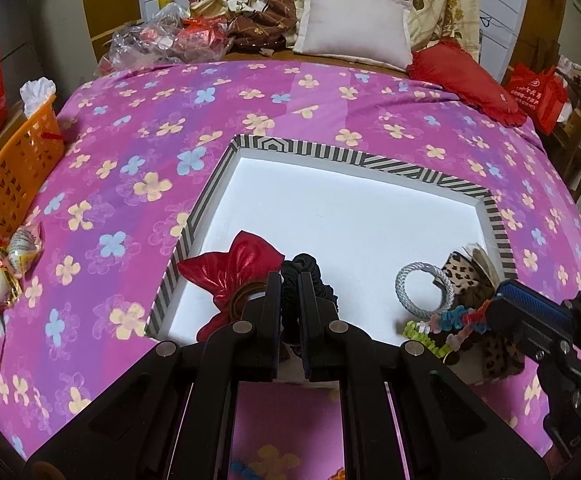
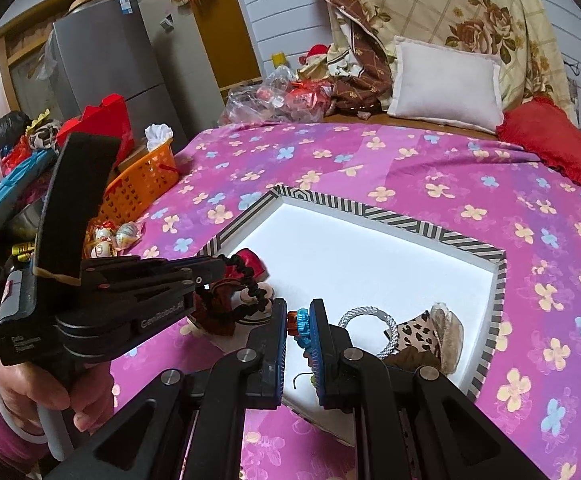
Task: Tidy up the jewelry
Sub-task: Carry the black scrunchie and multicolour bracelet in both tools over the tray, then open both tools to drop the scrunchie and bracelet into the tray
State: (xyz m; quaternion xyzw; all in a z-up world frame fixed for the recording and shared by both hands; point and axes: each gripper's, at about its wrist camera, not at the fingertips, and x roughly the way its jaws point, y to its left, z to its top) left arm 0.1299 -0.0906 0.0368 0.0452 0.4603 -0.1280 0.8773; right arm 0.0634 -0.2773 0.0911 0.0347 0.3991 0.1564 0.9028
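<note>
Bed (image 1: 130,152) under a pink flowered sheet serves as the work surface; nothing here is a bench.

Striped-rim tray (image 1: 370,160), white inside, sits mid-bed as the collecting spot, judging by the pieces gathered along its near edge.

Already in the tray: red bow (image 1: 234,268) at the near-left corner, leopard-print scrunchie (image 1: 462,276) at the near right, grey braided ring (image 1: 422,288) touching it.

Left gripper (image 1: 290,292): fingers clenched on a black scrunchie (image 1: 310,276), held just over the tray's near edge, probably for setting down beside the bow.

Right gripper (image 2: 298,328): fingers clamped on a multicoloured bead bracelet (image 2: 300,322), its loose end trailing over the leopard scrunchie. Both pieces look bound for the tray.
</note>
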